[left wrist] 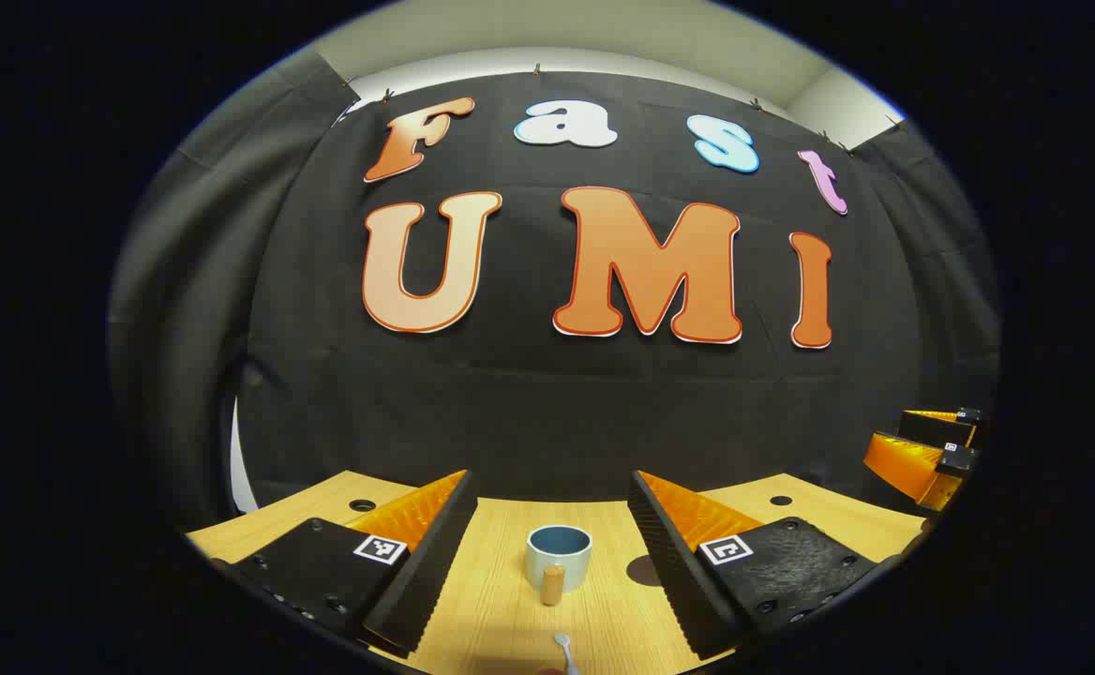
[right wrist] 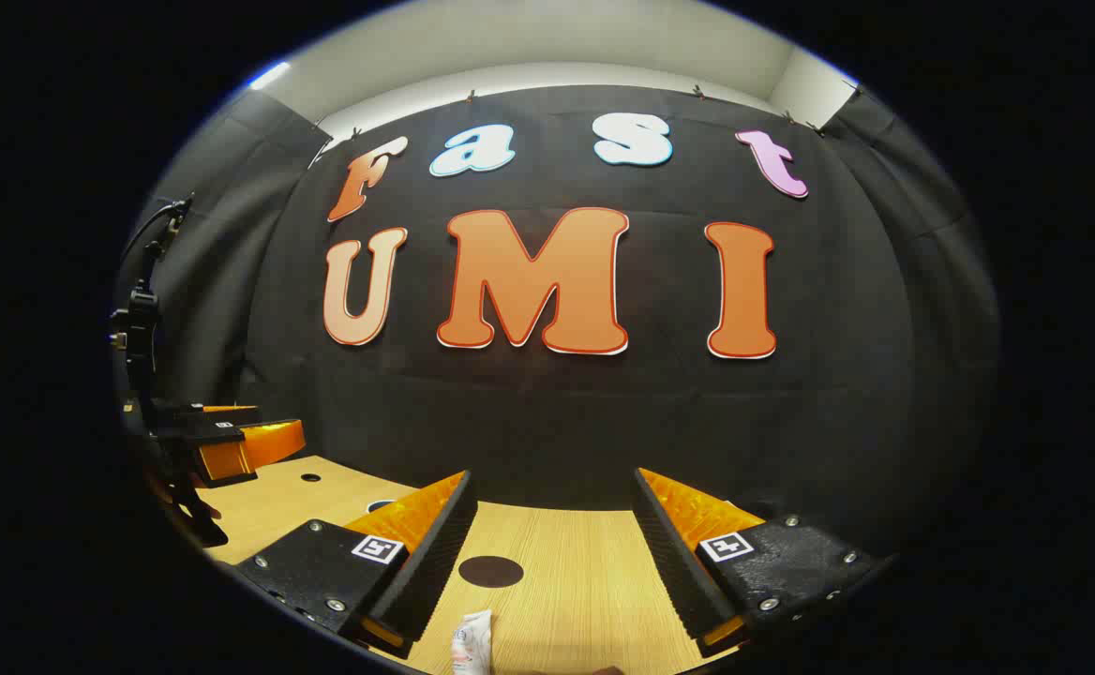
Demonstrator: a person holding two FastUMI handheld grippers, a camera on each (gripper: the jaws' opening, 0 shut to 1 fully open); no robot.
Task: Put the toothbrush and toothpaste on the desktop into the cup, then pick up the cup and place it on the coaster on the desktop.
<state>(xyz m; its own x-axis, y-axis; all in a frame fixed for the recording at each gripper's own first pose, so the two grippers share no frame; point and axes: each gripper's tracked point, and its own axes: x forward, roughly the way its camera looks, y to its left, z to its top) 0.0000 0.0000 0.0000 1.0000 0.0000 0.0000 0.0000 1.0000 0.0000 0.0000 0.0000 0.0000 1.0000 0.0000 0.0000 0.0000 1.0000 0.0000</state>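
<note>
Left gripper view: the left gripper [left wrist: 547, 562] stands wide, its two fingers well apart and holding nothing. Nearest the camera, at the bottom edge and between the fingers, lies the pale head of a toothbrush [left wrist: 563, 647] on the light wood-grain bench [left wrist: 501, 609]; the rest of it is cut off by the view's edge. Just beyond it, also between the fingers, stands a small tan cylinder [left wrist: 553, 584], upright and directly in front of a short round cup, pale outside and blue inside [left wrist: 559, 553]. Whether cylinder and cup touch cannot be told. The cup stands upright on the bench, apart from both fingers. Beside the cup, toward the right-hand finger, a dark round coaster [left wrist: 644, 569] lies flat on the bench, partly hidden by that finger. Farther off at the right edge, the right gripper [left wrist: 927, 450] hangs above the bench's far corner.

Right gripper view: the right gripper [right wrist: 552, 562] is likewise wide and holds nothing. Nearest, at the bottom edge and just inside the left-hand finger, lies the end of a white toothpaste tube [right wrist: 471, 642], flat on the bench and touching neither finger. Beyond it, between the fingers, lies the dark round coaster [right wrist: 490, 571]. At the far left the left gripper [right wrist: 243, 448] hovers over the bench. The black cloth wall [right wrist: 547, 422] closes the booth behind.
</note>
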